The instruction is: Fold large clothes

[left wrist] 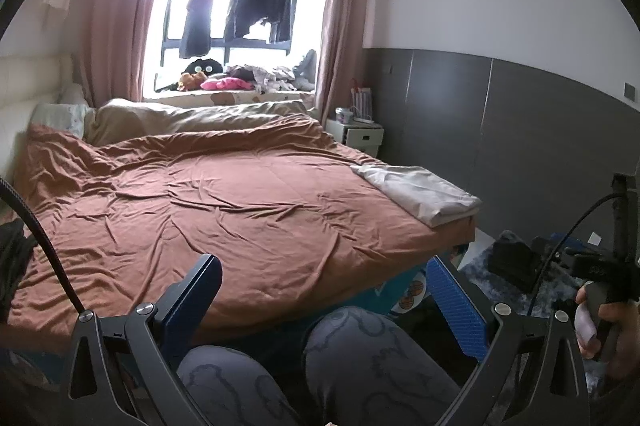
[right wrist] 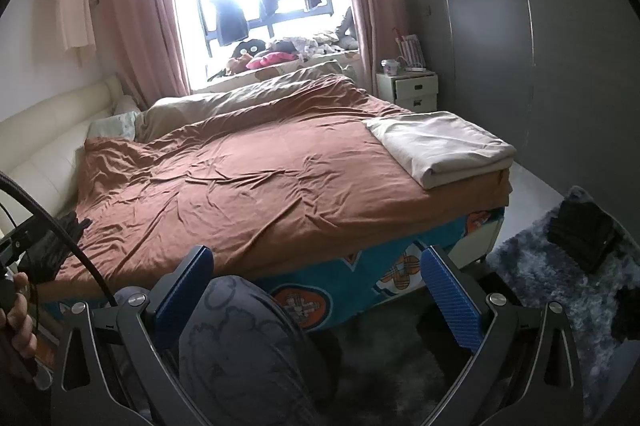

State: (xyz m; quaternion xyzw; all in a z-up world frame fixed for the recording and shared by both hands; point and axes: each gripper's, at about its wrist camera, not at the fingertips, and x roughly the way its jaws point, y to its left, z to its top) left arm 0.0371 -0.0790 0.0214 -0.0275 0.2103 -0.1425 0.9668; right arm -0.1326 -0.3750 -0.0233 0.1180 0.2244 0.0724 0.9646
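Note:
A folded beige cloth (left wrist: 424, 192) lies on the far right corner of the bed, on a rumpled brown cover (left wrist: 224, 202); it also shows in the right wrist view (right wrist: 444, 146). A dark garment (left wrist: 12, 258) lies at the bed's left edge and shows in the right wrist view (right wrist: 52, 246). My left gripper (left wrist: 324, 290) is open and empty, held above the person's knees at the bed's near edge. My right gripper (right wrist: 316, 278) is open and empty, also short of the bed.
A folded dark item (right wrist: 580, 234) lies on a shaggy grey rug (right wrist: 552, 278) at the right. A white nightstand (right wrist: 412, 90) stands by the grey wall. Beige bedding (right wrist: 240, 98), toys and hanging clothes are by the window. A cream headboard (right wrist: 48, 130) is at left.

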